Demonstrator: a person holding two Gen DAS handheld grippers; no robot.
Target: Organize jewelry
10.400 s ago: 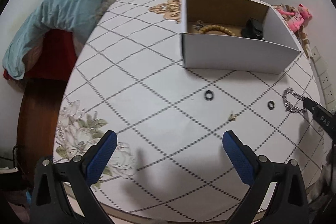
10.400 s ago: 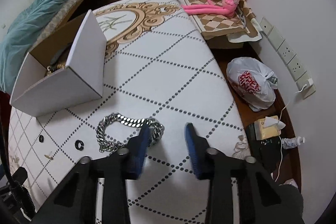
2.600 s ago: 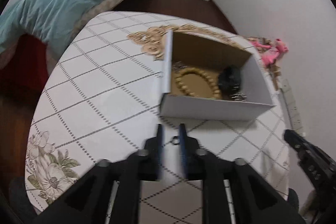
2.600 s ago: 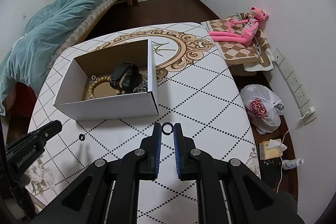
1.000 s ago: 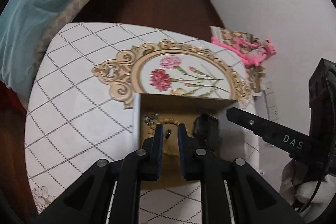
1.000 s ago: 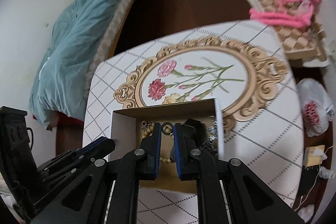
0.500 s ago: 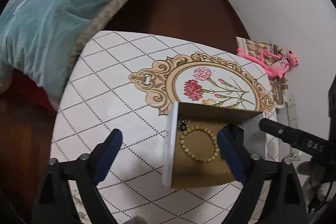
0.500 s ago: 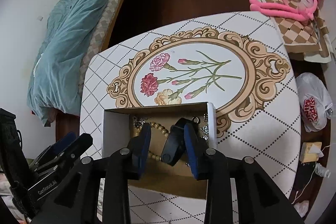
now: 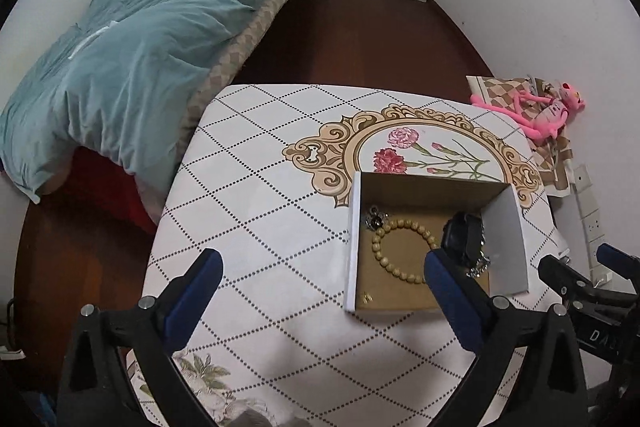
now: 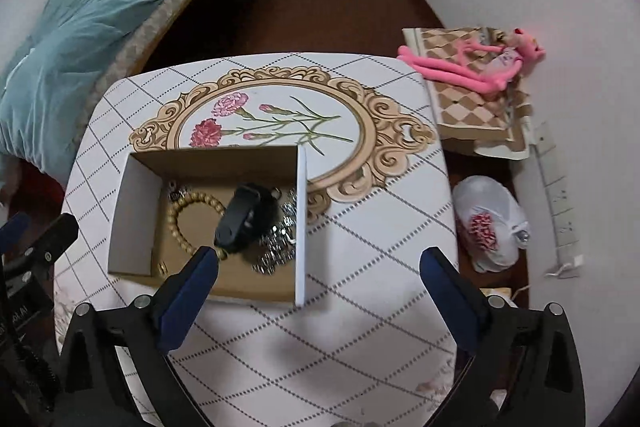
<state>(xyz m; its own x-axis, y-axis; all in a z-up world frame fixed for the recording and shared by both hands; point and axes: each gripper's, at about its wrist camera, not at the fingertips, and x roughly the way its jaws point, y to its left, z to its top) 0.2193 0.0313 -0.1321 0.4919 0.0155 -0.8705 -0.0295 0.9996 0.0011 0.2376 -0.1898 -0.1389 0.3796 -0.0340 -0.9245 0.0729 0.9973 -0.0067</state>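
The bed (image 9: 132, 39), under a teal quilt, stood far left of the table (image 9: 260, 211), whose white cloth carried a dotted diamond grid and a gold floral medallion. The open cardboard box (image 10: 140, 195) sat on the table's near side of that medallion. Inside it lay a wooden bead bracelet (image 9: 396, 231) toward the left, a black band-like item (image 10: 240, 215) in the middle, a silver chain (image 10: 280, 239) against the right wall, a small dark charm (image 9: 376, 221) at the far left corner, and a tiny gold piece (image 9: 366, 295) at the near left corner. My left gripper (image 9: 318, 291) hung above the table left of the box, jaws opening, nothing between them. My right gripper (image 10: 318, 285) hung over the box's right wall, jaws likewise opening and empty. A pink plush toy (image 10: 472, 61) lay on a checked mat at far right.
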